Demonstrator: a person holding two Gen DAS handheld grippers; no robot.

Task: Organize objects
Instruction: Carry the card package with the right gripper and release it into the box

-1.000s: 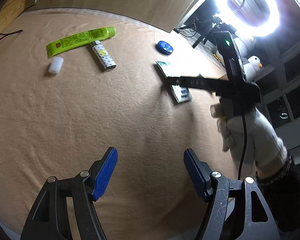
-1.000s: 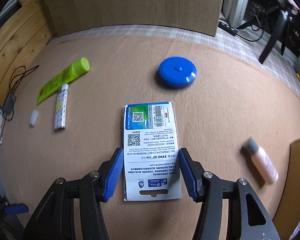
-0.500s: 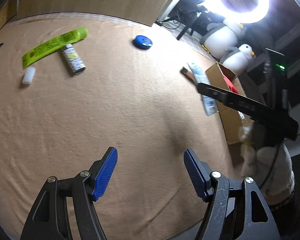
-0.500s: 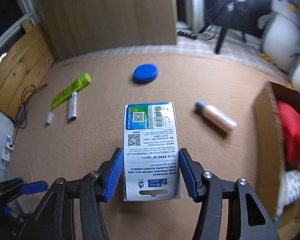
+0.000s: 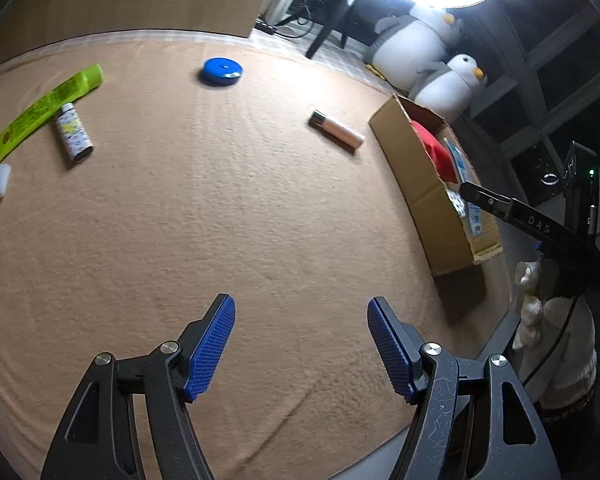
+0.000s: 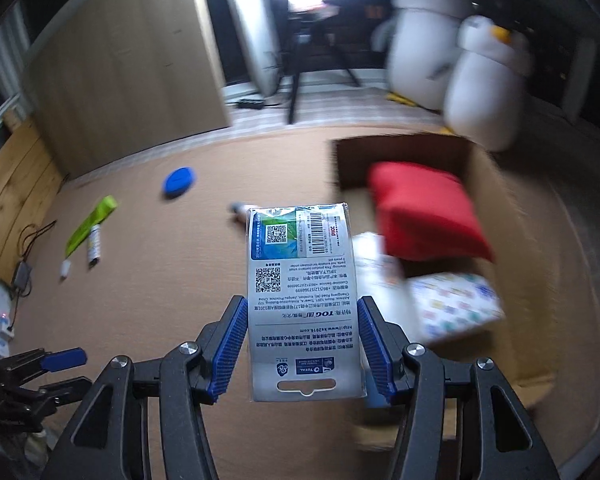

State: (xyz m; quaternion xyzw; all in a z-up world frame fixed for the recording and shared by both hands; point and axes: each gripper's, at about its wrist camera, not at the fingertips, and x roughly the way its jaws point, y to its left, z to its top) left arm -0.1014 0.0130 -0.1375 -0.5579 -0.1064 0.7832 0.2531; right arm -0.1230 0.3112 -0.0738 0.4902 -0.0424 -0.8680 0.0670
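**Card Packet Held Over the Box**

Right gripper [image 6: 302,344] is clamping a flat printed card packet [image 6: 300,280] by its two long edges, blue pads pressing on either side, and is holding it above the near left part of the cardboard box [image 6: 484,168]. The packet's far end with the barcode is pointing away from the camera, its hang-slot end sitting between the jaws. Inside the box a red pouch [image 6: 424,216] is lying toward the far end, and a white pack with coloured dots [image 6: 452,300] is lying nearer, just beside the packet.

Left gripper [image 5: 300,344] is hanging over bare tan cloth [image 5: 220,220], left of the box, its jaws standing wide apart with nothing between them. A person's gloved hand [image 5: 548,320] is showing at the box's near right corner, carrying the other tool.

Left of the box, on the cloth, a pink tube with a dark cap [image 5: 336,130] is lying closest. Farther left a blue round disc [image 5: 222,71] is resting, and well apart from the box are a green tube [image 5: 48,110], a small patterned can [image 5: 75,136] touching it, and a little white cap [image 5: 0,180]. Two plush penguins [image 5: 432,60] are standing just behind the box.
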